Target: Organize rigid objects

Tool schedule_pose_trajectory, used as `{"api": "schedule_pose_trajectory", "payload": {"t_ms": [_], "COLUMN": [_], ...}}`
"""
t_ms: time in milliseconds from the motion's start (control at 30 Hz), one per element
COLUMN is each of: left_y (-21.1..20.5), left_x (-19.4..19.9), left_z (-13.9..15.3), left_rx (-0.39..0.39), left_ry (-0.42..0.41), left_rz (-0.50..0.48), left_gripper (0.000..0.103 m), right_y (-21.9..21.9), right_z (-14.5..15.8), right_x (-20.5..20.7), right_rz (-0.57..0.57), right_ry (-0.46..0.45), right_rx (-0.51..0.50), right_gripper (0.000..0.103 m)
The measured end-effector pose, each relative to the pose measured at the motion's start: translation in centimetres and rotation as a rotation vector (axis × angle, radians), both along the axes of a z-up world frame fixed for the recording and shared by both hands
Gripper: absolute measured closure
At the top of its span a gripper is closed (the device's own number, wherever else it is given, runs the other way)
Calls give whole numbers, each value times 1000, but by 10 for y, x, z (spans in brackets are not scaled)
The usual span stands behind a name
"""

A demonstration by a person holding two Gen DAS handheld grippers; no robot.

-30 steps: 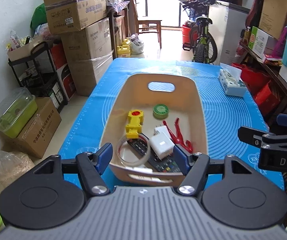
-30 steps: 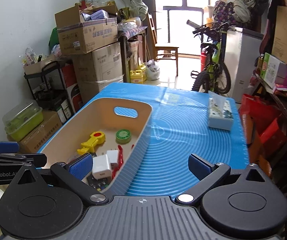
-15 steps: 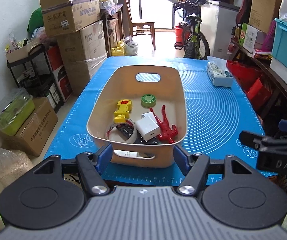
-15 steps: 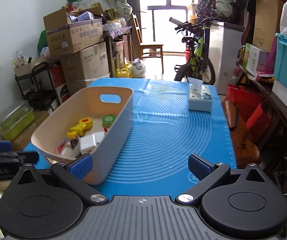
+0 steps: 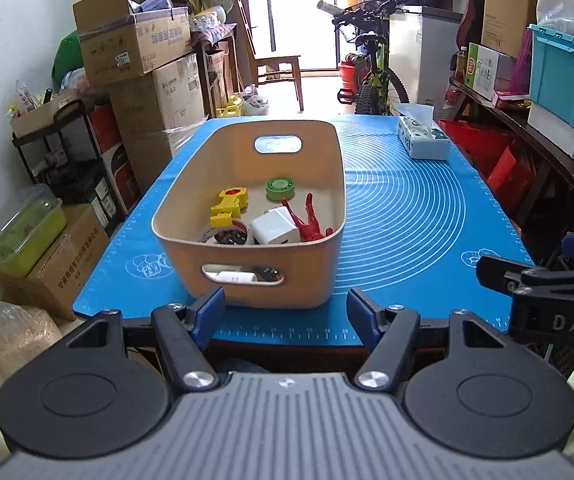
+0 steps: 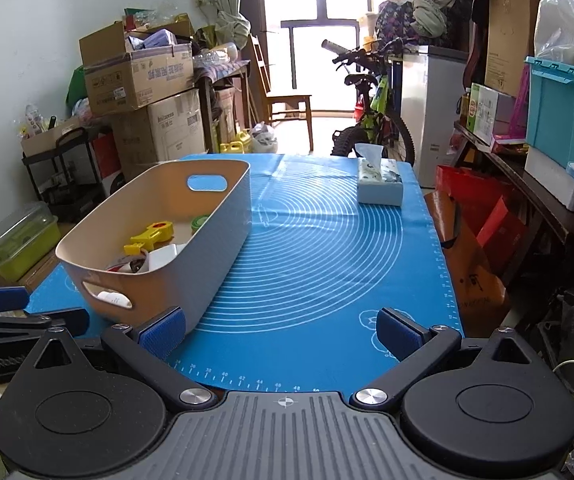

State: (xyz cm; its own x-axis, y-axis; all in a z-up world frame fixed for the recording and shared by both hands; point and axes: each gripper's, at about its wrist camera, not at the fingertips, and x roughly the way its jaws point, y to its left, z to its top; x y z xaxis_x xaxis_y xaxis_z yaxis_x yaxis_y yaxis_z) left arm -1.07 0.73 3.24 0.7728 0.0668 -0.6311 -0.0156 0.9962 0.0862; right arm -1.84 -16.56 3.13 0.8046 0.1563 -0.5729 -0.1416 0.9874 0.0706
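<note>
Left gripper (image 5: 285, 306): jaws parted wide, blue pads clear of everything, nothing between them. Held off the near edge of the table, aimed at the near end wall of the beige bin (image 5: 265, 280), not touching it

Right gripper (image 6: 281, 332): jaws likewise spread wide, empty. Over the near edge of the blue mat (image 6: 327, 264); left pad just beside the bin's near right corner, contact not certain

Bin sits on the left half of the mat, long side running away from the grippers, a handle slot in each end wall. Inside, toward the near end: yellow tool (image 5: 229, 204) with a red disc, green round lid (image 5: 280, 188), white charger block (image 5: 275, 230), red clip-like piece (image 5: 307, 222), a tape roll (image 5: 227, 234) partly hidden by the rim. A white item shows through the near slot; kind unclear

Tissue box (image 6: 379, 184) at the far right of the mat, well apart from the bin

Beyond the table: stacked cardboard boxes (image 5: 135, 48) at left, bicycle (image 6: 371, 112) by the bright doorway
</note>
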Motion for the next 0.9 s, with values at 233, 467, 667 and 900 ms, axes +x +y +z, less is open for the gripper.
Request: {"api": "schedule_pose_trajectory", "payload": {"t_ms": [233,467,667,900], "left_y": [-2,-6,-5,-6], "left_x": [-2,-8,-10,-12], "left_z": [-3,-10,-14,-17], "left_rx": [-3,17,4,11], "left_ry": [-15,-16,-29,-39], "left_rz": [-13,-20,-13,-13], "left_gripper": [35,35,35,35], "right_y": [-2,11,9,9], "right_z": [-3,-9,-11,-12], "right_x": [-9,-18,-20,-22], "right_rz": [-18,-4,-23,-33], "right_ry": [-33,-79,-92,-101], "right_rx": [7,-49,-46,-55], "right_gripper": [2,2,2,2]}}
